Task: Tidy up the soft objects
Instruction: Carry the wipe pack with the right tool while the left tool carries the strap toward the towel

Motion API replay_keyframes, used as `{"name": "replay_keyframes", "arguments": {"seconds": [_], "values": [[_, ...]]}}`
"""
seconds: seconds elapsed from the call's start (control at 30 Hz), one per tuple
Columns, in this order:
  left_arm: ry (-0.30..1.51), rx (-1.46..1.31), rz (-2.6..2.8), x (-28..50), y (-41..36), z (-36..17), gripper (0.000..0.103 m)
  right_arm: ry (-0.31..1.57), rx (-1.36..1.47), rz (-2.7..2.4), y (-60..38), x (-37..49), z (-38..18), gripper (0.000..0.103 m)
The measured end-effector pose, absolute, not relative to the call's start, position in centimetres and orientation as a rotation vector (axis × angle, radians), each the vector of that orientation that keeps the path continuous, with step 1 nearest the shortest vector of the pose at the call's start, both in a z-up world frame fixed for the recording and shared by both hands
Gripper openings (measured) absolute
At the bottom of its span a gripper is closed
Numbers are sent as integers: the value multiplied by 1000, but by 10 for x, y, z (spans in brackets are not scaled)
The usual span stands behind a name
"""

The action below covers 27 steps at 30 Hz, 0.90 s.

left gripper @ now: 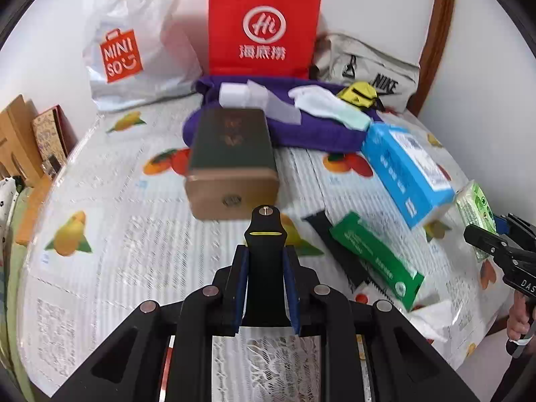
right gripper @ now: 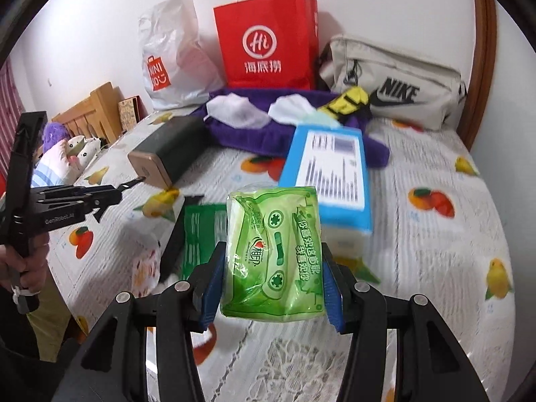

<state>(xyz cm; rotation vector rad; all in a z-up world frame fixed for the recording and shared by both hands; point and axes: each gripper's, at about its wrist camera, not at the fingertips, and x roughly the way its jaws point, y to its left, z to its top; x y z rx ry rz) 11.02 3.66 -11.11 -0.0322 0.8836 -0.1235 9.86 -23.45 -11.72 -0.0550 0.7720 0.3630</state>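
Squeezing a light green tissue pack [right gripper: 273, 256] between its blue pads, the right gripper [right gripper: 273, 268] holds it up above the bed [left gripper: 110, 268]. The left gripper [left gripper: 264, 268] is clamped on a black strap [left gripper: 265, 231] with a thin yellow line on it, and holds that up too. Just under the tissue pack, on the bed, lie a dark green packet [left gripper: 375, 259] and, to its right, a blue box [left gripper: 407, 171]. To the left sits a green and gold tin [left gripper: 231, 164]. Farther away is a purple cloth [left gripper: 311, 130] with white wipes [left gripper: 321, 102] and a little yellow pouch [left gripper: 356, 95] on it. By the far wall stand a white bag [left gripper: 134, 47], a red bag [left gripper: 263, 26] and a grey bag [left gripper: 368, 70]. A hand [right gripper: 28, 264] holds the left gripper's handle.
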Motion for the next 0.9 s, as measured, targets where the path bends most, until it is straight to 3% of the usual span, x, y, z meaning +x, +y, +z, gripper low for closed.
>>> {"name": "replay_keyframes", "arguments": {"seconds": [0.9], "values": [[790, -74, -99, 202, 51, -54, 20, 691, -21, 382, -218, 207, -61, 51]]}}
